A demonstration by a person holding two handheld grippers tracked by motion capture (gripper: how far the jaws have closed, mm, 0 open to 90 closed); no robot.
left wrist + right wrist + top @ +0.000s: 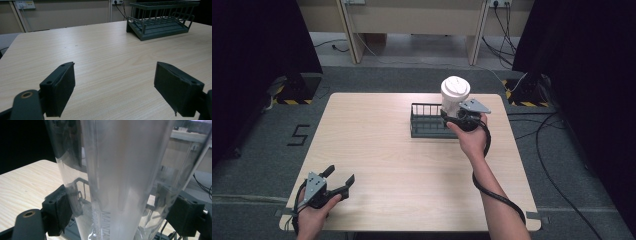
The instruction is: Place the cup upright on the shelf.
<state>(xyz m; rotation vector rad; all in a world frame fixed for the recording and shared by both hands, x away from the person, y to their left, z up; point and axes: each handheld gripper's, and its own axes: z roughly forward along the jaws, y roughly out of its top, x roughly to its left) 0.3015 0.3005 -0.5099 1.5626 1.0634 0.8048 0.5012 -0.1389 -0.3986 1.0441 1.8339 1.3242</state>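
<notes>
Holding a clear plastic cup (455, 97) with a white lid (455, 88) upright, I have the right gripper (460, 118) clamped on its lower wall at the right end of the dark wire rack (426, 122); in the right gripper view the jaws press both sides of the see-through wall (120, 177), with rack bars visible through it. I cannot tell whether the cup's base sits in the rack or hangs just above it. The step in hand, as I judge it, is moving the cup at the rack, either setting it in or lifting it out. The next move calls for keeping the cup vertical and clear of the rack's rails. I see nothing else in the rack, and no liquid shows in the cup. My left gripper (332, 184) rests on the tabletop (387, 175), well apart from the rack at the near left corner, jaws wide apart and holding nothing.
</notes>
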